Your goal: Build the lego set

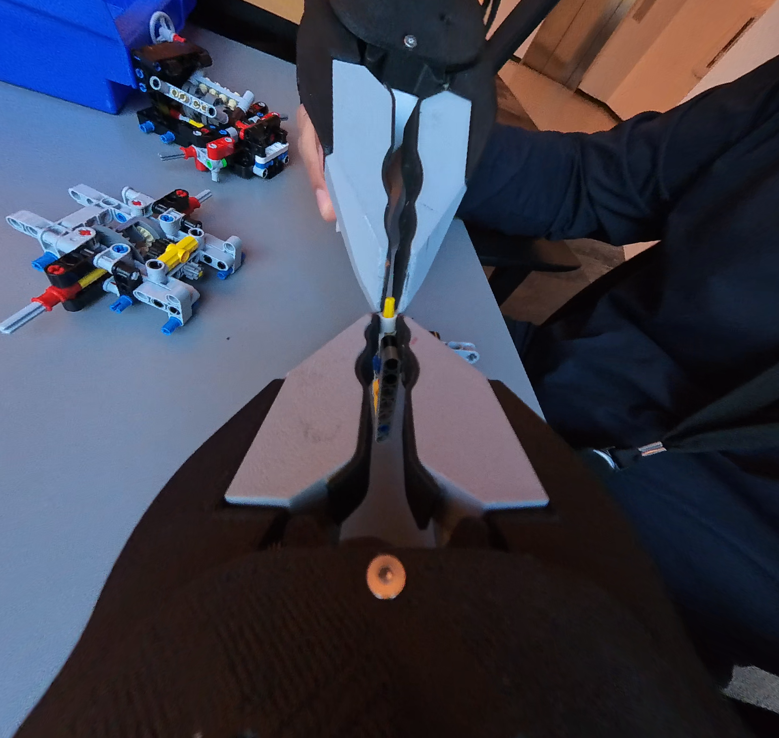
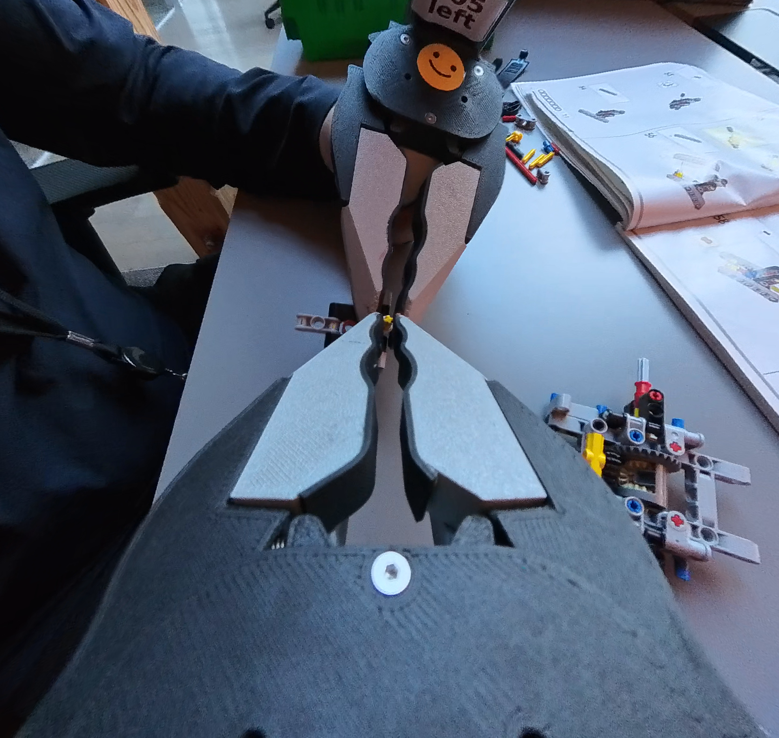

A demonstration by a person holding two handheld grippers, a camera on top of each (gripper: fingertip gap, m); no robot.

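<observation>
- Currently the left gripper (image 1: pixel 388 326) has its fingers closed to a narrow gap on a black perforated beam (image 1: pixel 388 385); the beam runs lengthwise between the two pads, with a white bush (image 1: pixel 388 322) and a yellow axle (image 1: pixel 388 305) projecting from its front end.
- Opposite it, the right gripper (image 2: pixel 385 330) meets it tip to tip above the table (image 1: pixel 126 423), near the table's edge on the person's side. Its fingers are closed on the tip of the yellow axle.
- Both grippers and the held assembly are raised clear of the table surface.
- A small grey connector (image 1: pixel 463 350) lies on the table just beside the left gripper's fingers, close to that near edge.
- Two larger brick assemblies rest farther in on the table: a grey one (image 1: pixel 122 258) with a yellow piece, and a black and red one (image 1: pixel 210 123) beyond it, touching a blue bin (image 1: pixel 76 31).
- From the right wrist view, an open instruction booklet (image 2: pixel 657 145) lies toward the far side of the table, with loose yellow and red pins (image 2: pixel 531 157) beside it.
- A dark sleeve (image 1: pixel 590 178) of the person reaches in behind each gripper.
</observation>
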